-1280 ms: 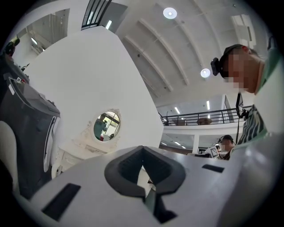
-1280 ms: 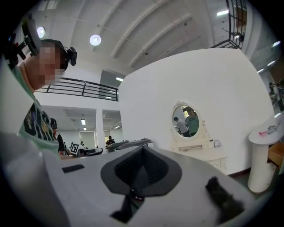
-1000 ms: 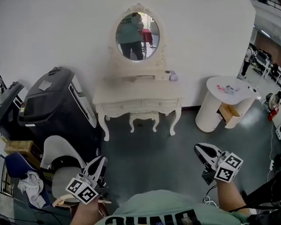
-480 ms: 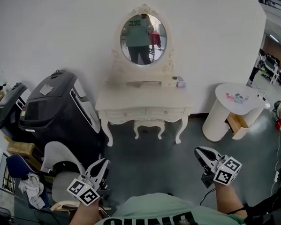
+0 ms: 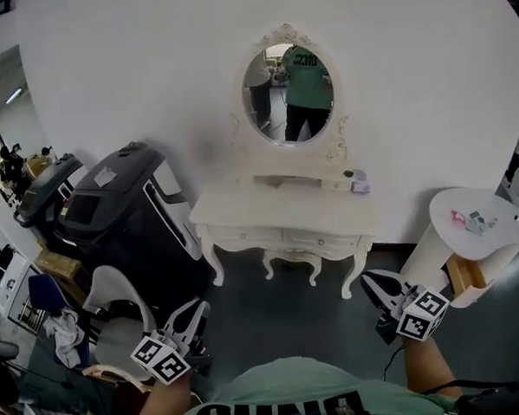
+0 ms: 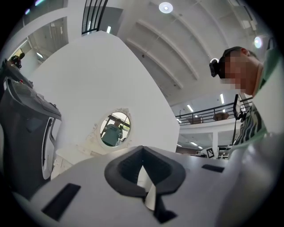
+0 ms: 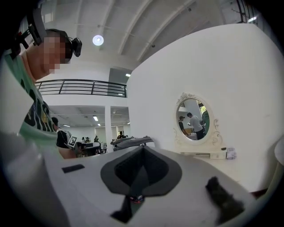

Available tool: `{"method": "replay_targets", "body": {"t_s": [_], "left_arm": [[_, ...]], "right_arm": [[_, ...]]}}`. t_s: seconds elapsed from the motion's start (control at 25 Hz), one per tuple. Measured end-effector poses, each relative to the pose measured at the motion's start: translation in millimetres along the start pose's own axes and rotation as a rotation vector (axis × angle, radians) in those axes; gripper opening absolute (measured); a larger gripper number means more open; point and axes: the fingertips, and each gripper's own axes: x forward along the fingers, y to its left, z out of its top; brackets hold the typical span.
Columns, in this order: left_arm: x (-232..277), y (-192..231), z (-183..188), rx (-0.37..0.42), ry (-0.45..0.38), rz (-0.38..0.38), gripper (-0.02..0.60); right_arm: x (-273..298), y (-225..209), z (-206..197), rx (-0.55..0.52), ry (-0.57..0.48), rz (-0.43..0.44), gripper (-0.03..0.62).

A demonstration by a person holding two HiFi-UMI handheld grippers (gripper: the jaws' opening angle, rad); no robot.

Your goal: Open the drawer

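A white dressing table (image 5: 281, 214) with an oval mirror (image 5: 288, 84) stands against the far wall. Its two drawers (image 5: 287, 238) sit shut side by side under the top. My left gripper (image 5: 198, 312) is low at the left, shut and holding nothing, well short of the table. My right gripper (image 5: 370, 283) is low at the right, also shut and holding nothing, near the table's right front leg in the picture. The left gripper view has the jaws (image 6: 142, 148) meeting, with the mirror (image 6: 114, 128) far beyond. The right gripper view shows closed jaws (image 7: 142, 148) and the mirror (image 7: 194, 117).
A big black machine (image 5: 125, 214) stands left of the table, with a white chair (image 5: 117, 309) in front of it. A round white side table (image 5: 482, 230) is at the right. A small box (image 5: 360, 187) lies on the table top, a stool (image 5: 288, 263) beneath it.
The view has moved toward the dressing table, which now sits larger and further right in the head view. Both grippers came along with it, jaws unchanged.
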Motion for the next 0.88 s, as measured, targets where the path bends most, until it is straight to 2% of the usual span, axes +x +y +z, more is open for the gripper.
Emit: {"method": "replay_targets", "body": {"t_s": [0.12, 0.28, 0.4, 0.68, 0.88], "left_arm": [[25.0, -11.3, -12.1, 0.004, 0.022, 0.013, 0.008], [48.8, -5.1, -19.3, -0.017, 0.048, 0.039, 0.008], [68.7, 4.4, -20.2, -0.016, 0.057, 0.021, 0.008], [119.5, 59.0, -23.1, -0.066, 0.069, -0.118, 0.008], [157.4, 121.4, 6.5, -0.077, 0.092, -0.225, 0.008]], "right_arm": [[-3.0, -31.1, -4.2, 0.012, 0.01, 0.02, 0.012], [-4.5, -62.9, -9.0, 0.051, 0.005, 0.013, 0.011], [-1.0, -79.6, -12.7, 0.059, 0.007, -0.011, 0.012], [29.9, -96.1, -10.9, 0.021, 0.017, -0.132, 0.012], [71.8, -99.6, 10.2, 0.029, -0.027, -0.254, 0.012]]}}
